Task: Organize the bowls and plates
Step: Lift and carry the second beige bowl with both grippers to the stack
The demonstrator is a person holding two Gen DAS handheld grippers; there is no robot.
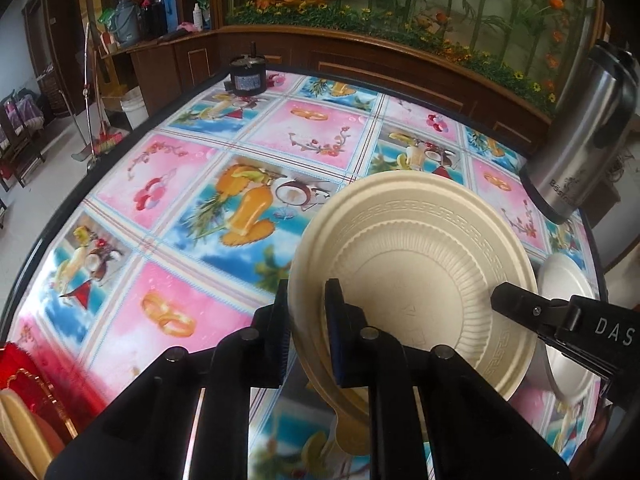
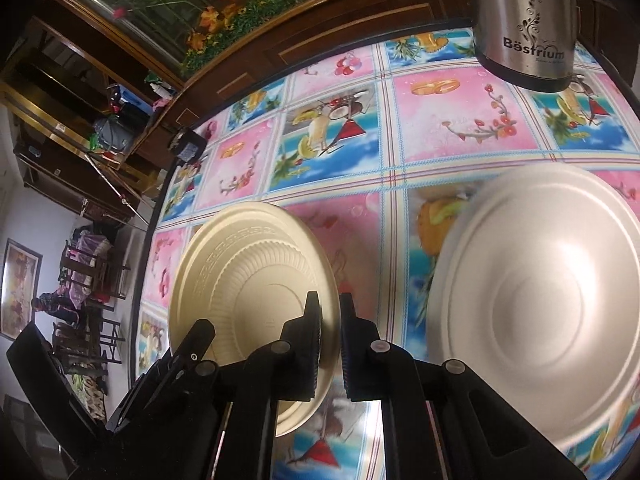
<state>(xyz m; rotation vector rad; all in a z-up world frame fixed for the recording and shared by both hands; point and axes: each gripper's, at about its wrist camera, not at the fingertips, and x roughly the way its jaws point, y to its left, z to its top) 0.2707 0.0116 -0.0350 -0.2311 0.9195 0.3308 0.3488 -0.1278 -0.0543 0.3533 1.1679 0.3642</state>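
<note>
Plates and bowls sat on a table [image 1: 168, 168] under a glossy fruit-print cloth. Cream embossed plate [image 1: 420, 248] was tilted, near edge raised, its left rim pinched between the pads of the left gripper [image 1: 308, 320]. Right gripper [image 2: 330, 340] was pressed onto the same plate's opposite rim; seen from the left wrist camera, its black finger lay over the plate's right edge. A plain white plate [image 2: 540, 308], blurred, lay flat just right of the cream one, apparently upside down.

Step in hand, as judged: two-handed lift of the cream plate, probably toward stacking. Next move called for keeping both pinches level so the thin rim did not flex or slip, then clearing the white plate.

Writing legible: "Bëstrium" on the steel kettle [image 2: 524, 20] at the far right; "DAS" on the right gripper's body. Small black motor-like object [image 1: 247, 76] at the far edge, label unreadable.
</note>
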